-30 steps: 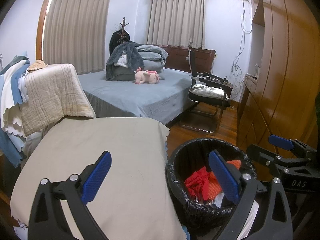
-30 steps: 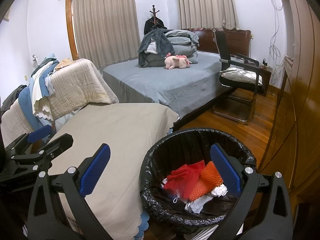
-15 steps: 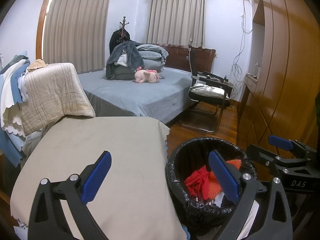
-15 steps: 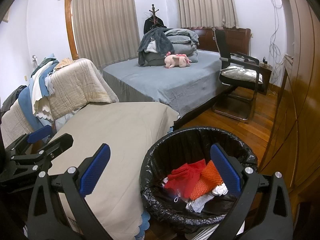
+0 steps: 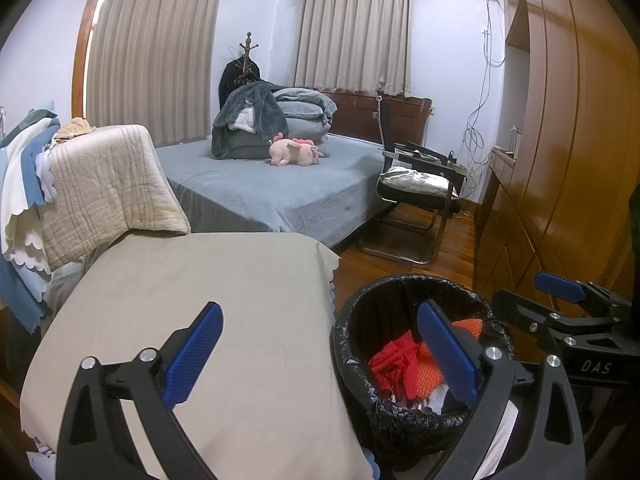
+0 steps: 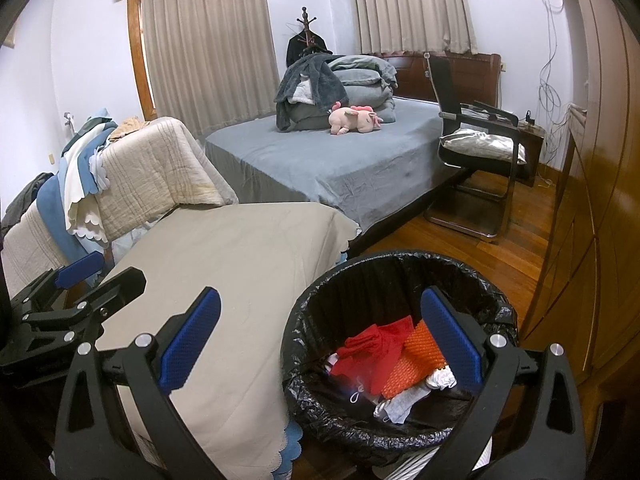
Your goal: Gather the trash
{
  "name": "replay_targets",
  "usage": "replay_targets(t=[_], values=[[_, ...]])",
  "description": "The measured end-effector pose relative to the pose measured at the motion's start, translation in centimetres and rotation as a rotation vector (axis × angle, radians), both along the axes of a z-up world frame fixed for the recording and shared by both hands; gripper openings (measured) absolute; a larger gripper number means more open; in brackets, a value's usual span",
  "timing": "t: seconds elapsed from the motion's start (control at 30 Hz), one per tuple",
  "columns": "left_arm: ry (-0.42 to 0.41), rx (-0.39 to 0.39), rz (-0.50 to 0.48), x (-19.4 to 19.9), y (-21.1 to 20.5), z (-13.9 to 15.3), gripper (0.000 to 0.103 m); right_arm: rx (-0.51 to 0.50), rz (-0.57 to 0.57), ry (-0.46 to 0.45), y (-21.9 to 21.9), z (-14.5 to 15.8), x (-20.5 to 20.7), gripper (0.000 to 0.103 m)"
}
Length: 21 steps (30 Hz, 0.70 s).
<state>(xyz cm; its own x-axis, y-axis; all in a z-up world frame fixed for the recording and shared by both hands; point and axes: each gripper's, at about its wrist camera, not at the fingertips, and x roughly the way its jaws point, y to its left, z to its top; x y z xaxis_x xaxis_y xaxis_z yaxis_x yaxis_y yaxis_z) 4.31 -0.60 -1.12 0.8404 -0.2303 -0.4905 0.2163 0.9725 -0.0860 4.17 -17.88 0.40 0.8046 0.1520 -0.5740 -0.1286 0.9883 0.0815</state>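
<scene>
Both grippers, left (image 5: 320,354) and right (image 6: 320,344), hang spread wide and empty; I see nothing changed over the last second. Trash (image 6: 384,356) lies in the bin (image 6: 496,308) at 5 o'clock, so collection looks finished.

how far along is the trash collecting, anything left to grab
Done: red, orange and white scraps lie in the black-lined bin. In hand: nothing; the left gripper and right gripper both have open, empty jaws. Left: no loose trash shows on the beige cloth.
</scene>
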Motion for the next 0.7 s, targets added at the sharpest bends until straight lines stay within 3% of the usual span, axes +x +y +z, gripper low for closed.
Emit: replay_targets(t=[0.7], values=[[0.001,0.000,-0.001,0.09,0.07,0.08,0.096,0.001,0.001,0.003,-0.09,0.13,0.11,0.097]])
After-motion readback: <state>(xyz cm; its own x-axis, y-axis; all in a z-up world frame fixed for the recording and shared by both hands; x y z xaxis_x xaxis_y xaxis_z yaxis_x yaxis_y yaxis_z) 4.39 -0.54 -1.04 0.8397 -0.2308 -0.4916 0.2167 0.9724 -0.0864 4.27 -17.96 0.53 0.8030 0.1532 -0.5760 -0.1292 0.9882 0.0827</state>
